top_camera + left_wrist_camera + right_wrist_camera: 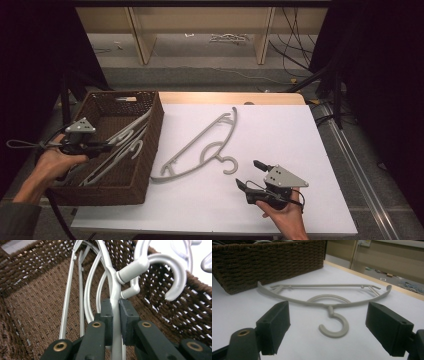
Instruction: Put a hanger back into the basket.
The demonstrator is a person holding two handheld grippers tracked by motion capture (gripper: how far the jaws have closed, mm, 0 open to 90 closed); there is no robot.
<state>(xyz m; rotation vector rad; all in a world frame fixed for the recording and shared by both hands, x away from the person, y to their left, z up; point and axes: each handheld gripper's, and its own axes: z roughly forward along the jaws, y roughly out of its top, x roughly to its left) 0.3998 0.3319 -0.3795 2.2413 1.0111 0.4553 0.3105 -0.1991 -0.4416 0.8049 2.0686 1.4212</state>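
High view shows a woven basket (150, 125) at the left of the white table (300, 150), with several grey hangers leaning inside it. The left gripper (102, 147) reaches over the basket's left wall, and the left gripper view has its jaws pressed together on the thin arm of one basket hanger (113, 290), just below the neck where the hook (172, 272) curves over the far rim. Pinching near the neck probably keeps the hanger from swinging as it is lifted clear of the others tangled beside it. Another hanger on the table (200, 147) lies flat just right of the basket, its hook pointing toward the near edge. The right gripper (248, 175) hovers near that hook with its jaws wide apart and nothing between them; the right gripper view looks straight at the table hanger (332, 302), so it seems lined up to take it by the hook
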